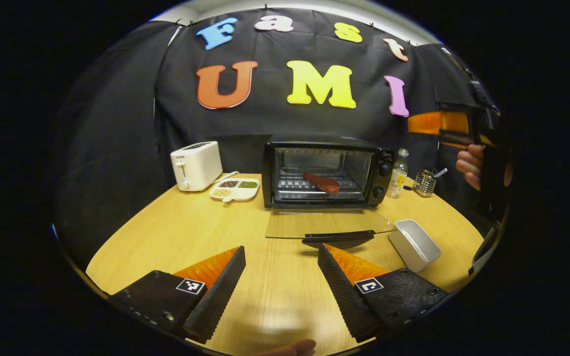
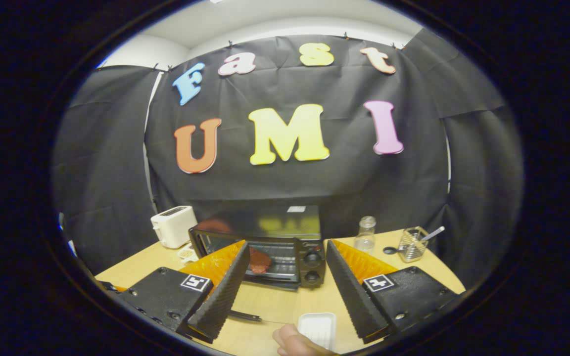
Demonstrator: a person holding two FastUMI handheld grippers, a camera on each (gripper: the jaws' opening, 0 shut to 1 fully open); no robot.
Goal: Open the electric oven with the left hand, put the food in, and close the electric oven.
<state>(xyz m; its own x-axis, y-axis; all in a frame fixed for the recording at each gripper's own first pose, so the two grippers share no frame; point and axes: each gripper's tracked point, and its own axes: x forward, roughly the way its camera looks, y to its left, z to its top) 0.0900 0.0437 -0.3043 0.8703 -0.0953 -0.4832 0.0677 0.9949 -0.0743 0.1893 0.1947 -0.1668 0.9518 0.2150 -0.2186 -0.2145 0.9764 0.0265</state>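
Observation:
The black electric oven (image 1: 327,170) stands at the back of the wooden table, its glass door (image 1: 327,225) folded down flat with a dark handle (image 1: 339,235) at the front edge. A reddish piece of food (image 1: 321,182) lies on the rack inside. My left gripper (image 1: 281,254) hovers open over the table, just short of the door handle, nothing between its fingers. My right gripper (image 2: 287,251) is open and raised high above the table, looking down on the oven (image 2: 260,249) and the food (image 2: 259,262). The left gripper view shows that right gripper (image 1: 455,129) at upper right, held by a hand (image 1: 470,165).
A white toaster (image 1: 196,165) and a divided dish of seeds (image 1: 234,189) sit left of the oven. To its right are a small bottle (image 1: 398,174) and a wire holder with a spoon (image 1: 426,182). An empty white tray (image 1: 414,244) lies right of the door.

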